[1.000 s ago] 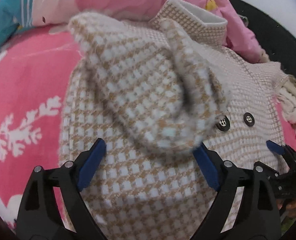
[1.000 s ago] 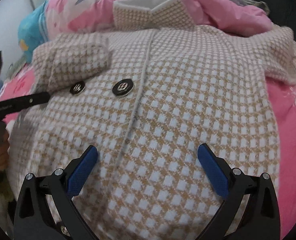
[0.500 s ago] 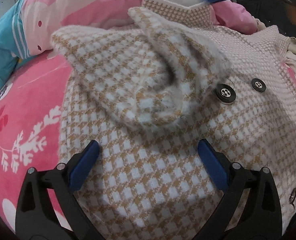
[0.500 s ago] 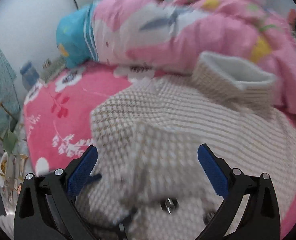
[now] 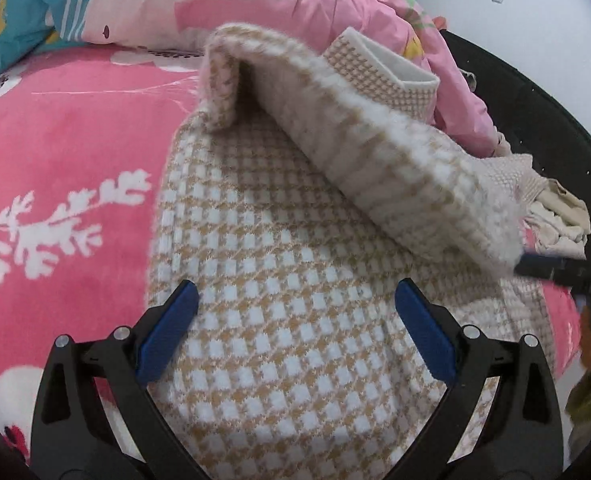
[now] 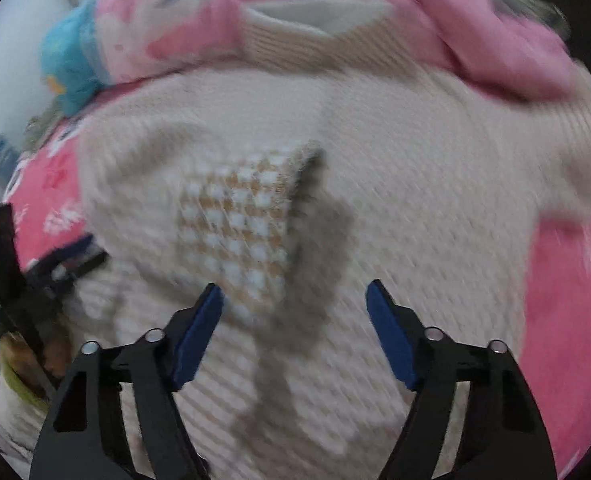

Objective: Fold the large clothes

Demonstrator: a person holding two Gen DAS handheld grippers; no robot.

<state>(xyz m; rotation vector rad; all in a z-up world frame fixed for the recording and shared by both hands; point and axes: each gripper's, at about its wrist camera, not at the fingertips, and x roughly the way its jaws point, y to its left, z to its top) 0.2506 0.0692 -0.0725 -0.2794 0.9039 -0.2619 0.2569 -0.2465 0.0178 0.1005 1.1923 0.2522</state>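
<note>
Sleeve [image 5: 395,168] lifted across coat [image 5: 279,300], ahead of left gripper [image 5: 295,328].

Pink floral bedspread [image 5: 55,152], white wall [image 5: 515,0] behind

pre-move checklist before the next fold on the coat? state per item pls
1. Left gripper free: ok, open over the coat, nothing between its fingers.
2. Right gripper grip on the sleeve: cannot tell, its jaws are apart and the cuff sits by the left finger.
3. Sleeve laid flat: not ok, it is lifted across the coat front.
4. Collar flat: not ok, it stands up.
5. Coat fully on the pink blanket: cannot tell, lower hem out of view.
6. Right wrist view usable: not ok, blurred.
</note>
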